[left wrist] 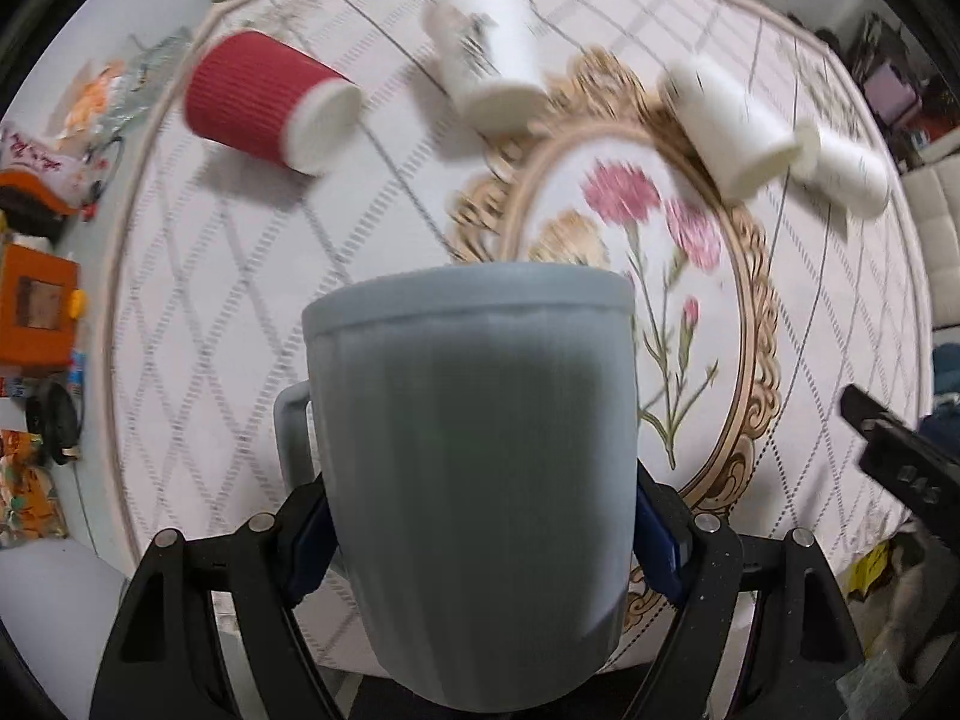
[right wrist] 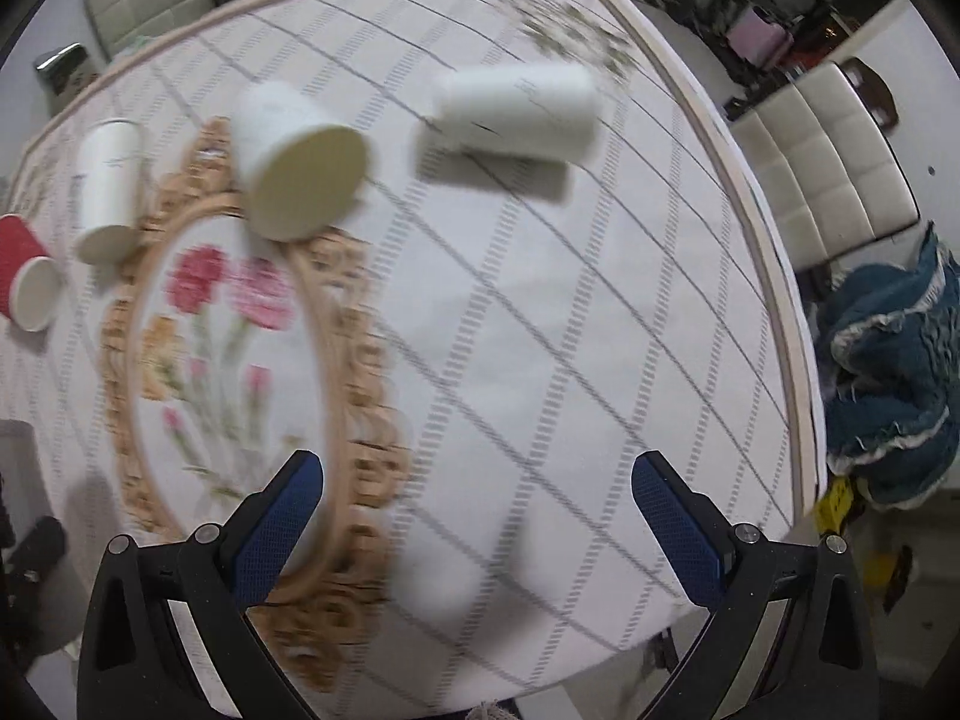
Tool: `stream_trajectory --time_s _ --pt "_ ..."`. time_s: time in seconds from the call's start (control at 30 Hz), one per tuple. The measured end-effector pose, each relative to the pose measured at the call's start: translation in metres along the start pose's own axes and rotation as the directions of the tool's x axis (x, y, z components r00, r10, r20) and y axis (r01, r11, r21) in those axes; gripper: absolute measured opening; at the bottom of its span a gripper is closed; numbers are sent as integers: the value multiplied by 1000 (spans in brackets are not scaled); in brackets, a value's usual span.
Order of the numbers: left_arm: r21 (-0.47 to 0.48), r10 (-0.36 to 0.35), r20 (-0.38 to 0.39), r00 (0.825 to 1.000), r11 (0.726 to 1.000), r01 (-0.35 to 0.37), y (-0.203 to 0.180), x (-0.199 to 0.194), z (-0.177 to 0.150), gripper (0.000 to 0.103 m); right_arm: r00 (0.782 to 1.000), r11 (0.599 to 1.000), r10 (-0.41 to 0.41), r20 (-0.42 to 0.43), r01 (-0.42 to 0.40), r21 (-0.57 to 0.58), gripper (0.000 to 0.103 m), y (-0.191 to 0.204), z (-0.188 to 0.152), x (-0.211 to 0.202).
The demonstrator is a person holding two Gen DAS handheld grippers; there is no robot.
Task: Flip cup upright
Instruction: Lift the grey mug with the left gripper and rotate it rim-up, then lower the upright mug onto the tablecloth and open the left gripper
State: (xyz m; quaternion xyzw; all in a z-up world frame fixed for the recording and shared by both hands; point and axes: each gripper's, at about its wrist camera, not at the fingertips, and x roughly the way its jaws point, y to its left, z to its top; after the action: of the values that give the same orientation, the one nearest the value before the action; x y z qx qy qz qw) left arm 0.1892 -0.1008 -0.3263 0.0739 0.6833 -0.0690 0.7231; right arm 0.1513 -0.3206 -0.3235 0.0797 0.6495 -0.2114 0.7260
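Note:
My left gripper (left wrist: 480, 534) is shut on a grey mug (left wrist: 474, 480), rim up and handle to the left, held above the table's near edge. On the table lie a red ribbed paper cup (left wrist: 264, 99) and three white cups (left wrist: 489, 54) (left wrist: 729, 123) (left wrist: 852, 171), all on their sides. In the right wrist view the white cups (right wrist: 297, 162) (right wrist: 516, 105) (right wrist: 111, 192) and the red cup (right wrist: 24, 273) lie at the far side. My right gripper (right wrist: 477, 516) is open and empty above the cloth.
The round table carries a patterned cloth (right wrist: 540, 330) with a floral medallion (left wrist: 636, 276). Orange boxes and clutter (left wrist: 36, 300) lie on the floor to the left. White chairs (right wrist: 828, 168) and a blue cloth (right wrist: 894, 384) stand to the right.

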Motion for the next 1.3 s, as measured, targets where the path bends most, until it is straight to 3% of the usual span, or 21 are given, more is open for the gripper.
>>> stream_trajectory --time_s 0.4,0.53,0.67,0.9,1.13,1.3 --pt "8 57 -42 997 998 -57 -33 37 4 82 998 999 -35 -48 37 35 103 -46 -20 31" --pt "-4 59 -28 998 998 -59 -37 36 5 100 998 999 -34 -51 36 38 103 -50 -24 35" --pt "-19 50 -14 999 999 -50 -38 33 -1 101 998 999 -32 -57 34 32 103 -51 -25 39" --pt "-49 17 3 1000 999 -17 -26 15 -6 101 998 999 -10 -57 12 34 103 -49 -28 34" --pt "-67 -16 74 997 998 21 -7 -34 -8 101 999 999 24 -39 -22 45 103 -40 -28 21" --pt "-69 46 147 988 997 -36 15 -67 -13 101 999 998 42 -17 -41 49 103 -33 -29 2"
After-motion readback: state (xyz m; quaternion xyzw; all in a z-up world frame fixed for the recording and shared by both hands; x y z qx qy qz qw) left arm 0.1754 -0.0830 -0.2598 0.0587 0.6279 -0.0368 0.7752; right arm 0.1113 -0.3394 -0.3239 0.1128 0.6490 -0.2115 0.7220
